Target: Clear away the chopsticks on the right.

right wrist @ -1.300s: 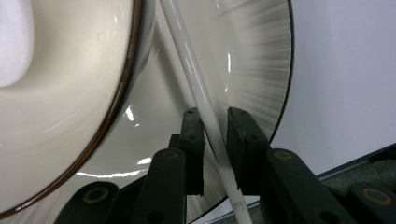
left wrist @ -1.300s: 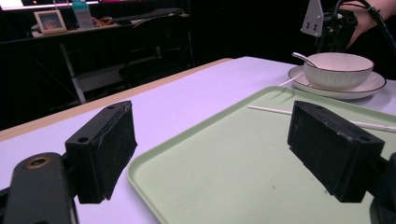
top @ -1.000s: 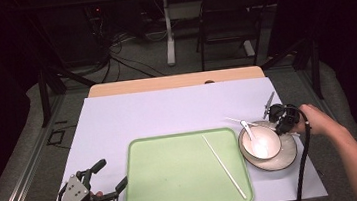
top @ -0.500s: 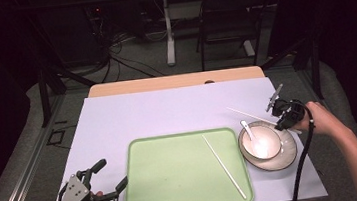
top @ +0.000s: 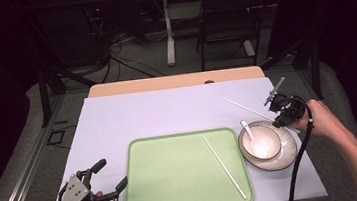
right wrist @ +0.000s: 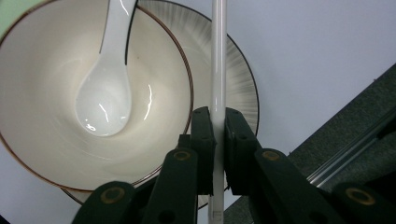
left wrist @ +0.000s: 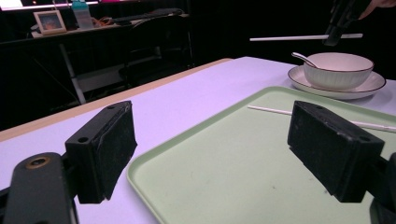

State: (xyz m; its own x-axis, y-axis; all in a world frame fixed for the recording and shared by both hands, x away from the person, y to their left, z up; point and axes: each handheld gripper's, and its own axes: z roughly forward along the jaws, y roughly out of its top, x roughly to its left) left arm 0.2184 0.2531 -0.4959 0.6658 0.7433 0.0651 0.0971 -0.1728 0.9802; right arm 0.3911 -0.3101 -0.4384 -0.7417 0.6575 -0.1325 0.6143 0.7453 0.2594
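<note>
My right gripper (top: 282, 112) (right wrist: 218, 122) is shut on a white chopstick (top: 245, 107) (right wrist: 218, 56) and holds it in the air above the right side of a white bowl (top: 260, 141) (right wrist: 42, 93). The bowl sits on a dark-rimmed plate (top: 286, 153) (right wrist: 240, 79) with a white spoon (top: 248, 129) (right wrist: 103, 88) in it. A second white chopstick (top: 223, 166) (left wrist: 271, 110) lies on the green tray (top: 175, 181) (left wrist: 224, 168). My left gripper (top: 105, 181) (left wrist: 224, 149) stands open at the tray's near left corner, with nothing between its fingers (left wrist: 105, 149).
A pale lilac cloth (top: 168, 114) covers the table, whose wooden far edge (top: 174, 81) shows beyond it. A cable (top: 299, 168) trails from the right gripper over the table's right side. A chair (top: 223, 20) stands behind the table.
My right gripper has lifted the chopstick off the bowl and plate and carried it up and to the right. The left gripper has not moved.
</note>
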